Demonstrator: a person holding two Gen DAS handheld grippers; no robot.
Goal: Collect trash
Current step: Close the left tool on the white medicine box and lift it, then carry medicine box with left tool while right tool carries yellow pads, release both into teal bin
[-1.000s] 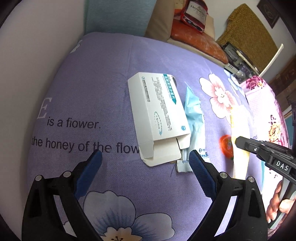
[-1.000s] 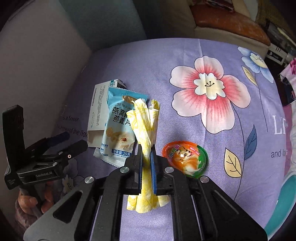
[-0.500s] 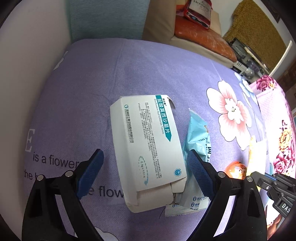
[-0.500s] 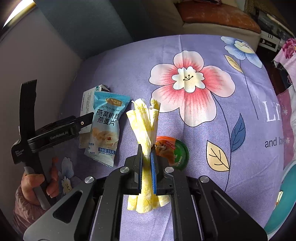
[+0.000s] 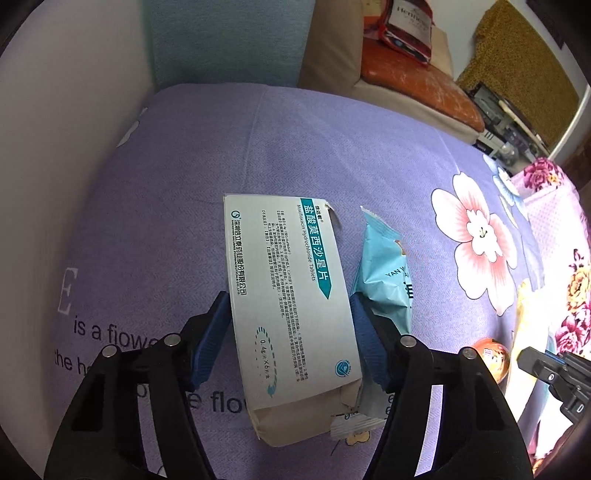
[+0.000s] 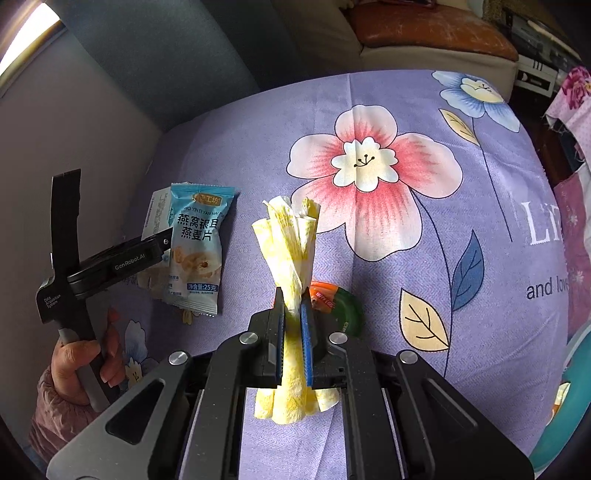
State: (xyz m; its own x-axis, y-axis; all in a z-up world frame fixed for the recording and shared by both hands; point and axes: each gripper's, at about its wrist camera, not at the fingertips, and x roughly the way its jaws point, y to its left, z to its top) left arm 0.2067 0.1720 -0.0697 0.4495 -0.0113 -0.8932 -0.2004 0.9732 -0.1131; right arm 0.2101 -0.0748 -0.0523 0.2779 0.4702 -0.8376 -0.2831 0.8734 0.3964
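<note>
A white medicine box point(image 5: 288, 295) with teal print lies on the purple flowered cloth point(image 5: 184, 192). My left gripper point(image 5: 290, 310) has closed around it, a blue pad against each long side. A light blue snack packet point(image 5: 384, 277) lies right beside the box; it also shows in the right wrist view point(image 6: 199, 243). My right gripper point(image 6: 292, 306) is shut on a crumpled yellow napkin point(image 6: 290, 240) and holds it above the cloth. An orange and green jelly cup point(image 6: 340, 306) sits just behind the right fingers, partly hidden.
The cloth carries large flower prints point(image 6: 369, 162) and printed words. A sofa with an orange cushion point(image 5: 413, 81) and a red bag point(image 5: 406, 26) stands behind. A teal rim point(image 6: 569, 424) shows at the far right edge.
My left gripper has moved forward over the medicine box and its fingers have closed onto the box's sides. My right gripper has risen slightly with the napkin still held.
</note>
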